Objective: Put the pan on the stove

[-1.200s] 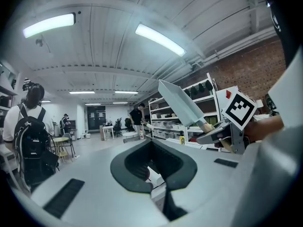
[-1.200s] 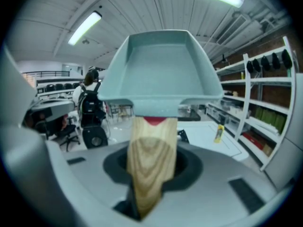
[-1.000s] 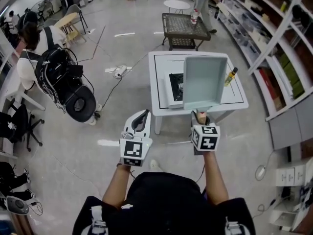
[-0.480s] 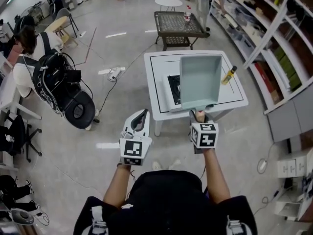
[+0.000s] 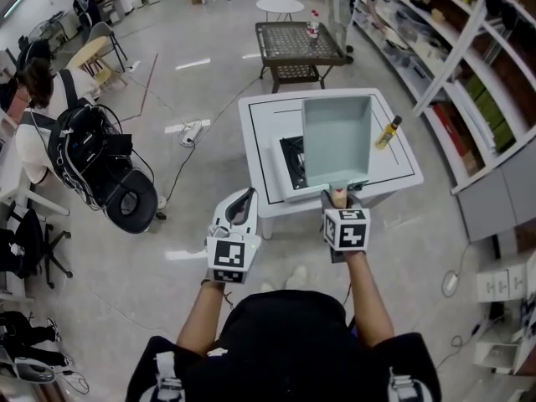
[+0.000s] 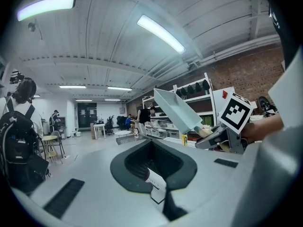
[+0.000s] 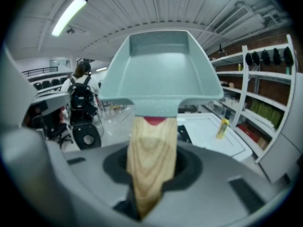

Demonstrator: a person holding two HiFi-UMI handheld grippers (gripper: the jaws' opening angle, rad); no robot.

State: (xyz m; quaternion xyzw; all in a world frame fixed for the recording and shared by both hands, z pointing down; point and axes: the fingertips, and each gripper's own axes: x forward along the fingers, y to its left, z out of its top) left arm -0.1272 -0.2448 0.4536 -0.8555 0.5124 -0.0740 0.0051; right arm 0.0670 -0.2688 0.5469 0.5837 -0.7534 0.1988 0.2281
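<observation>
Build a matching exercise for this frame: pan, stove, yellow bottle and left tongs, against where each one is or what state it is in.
Things:
1. pan
2. stove
3. yellow bottle
4. left tongs

Places or states:
A. on the white table, right of the pan in the head view
B. empty, short of the table
C. held by its wooden handle in the right tongs
D. black-topped, on the table, partly hidden behind the pan

Pairs: 1-C, 2-D, 3-A, 4-B
</observation>
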